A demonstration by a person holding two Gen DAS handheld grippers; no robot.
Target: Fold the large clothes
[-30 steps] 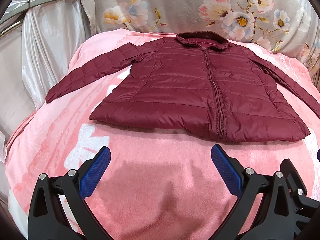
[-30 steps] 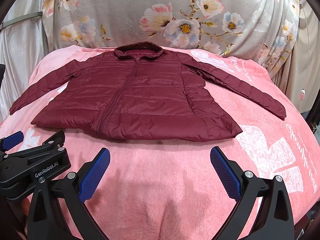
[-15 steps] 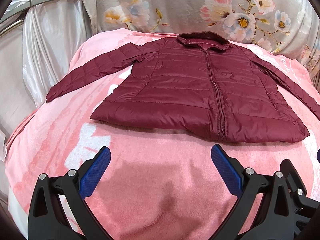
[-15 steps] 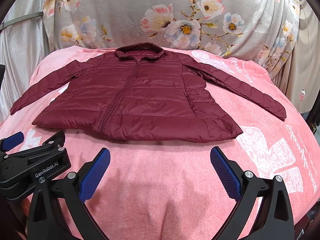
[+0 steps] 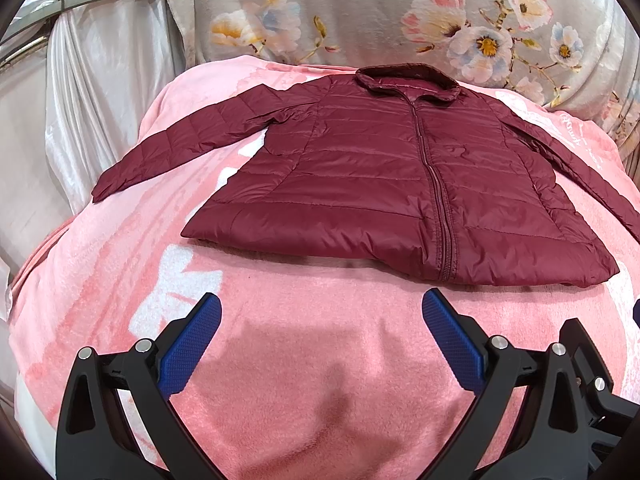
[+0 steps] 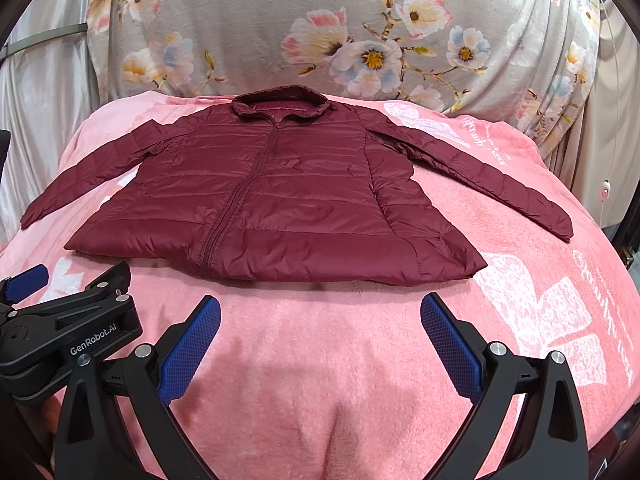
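Observation:
A dark red quilted jacket (image 5: 380, 176) (image 6: 272, 196) lies flat and zipped on a pink blanket (image 5: 320, 360) (image 6: 340, 340), collar at the far side, both sleeves spread outward. My left gripper (image 5: 320, 312) hangs open just short of the jacket's hem, holding nothing. My right gripper (image 6: 320, 312) is open too, also in front of the hem, to the right of the zip. The left gripper's black body (image 6: 68, 336) shows at the lower left of the right wrist view.
A grey floral cloth (image 5: 380, 12) (image 6: 340, 28) rises behind the blanket. Silvery drapes (image 5: 80, 80) hang at the left. The blanket's edge drops off at the right, near a white cable (image 6: 606, 192).
Both views have shifted very slightly; the jacket sits a touch lower in frame. Both grippers remain open and empty.

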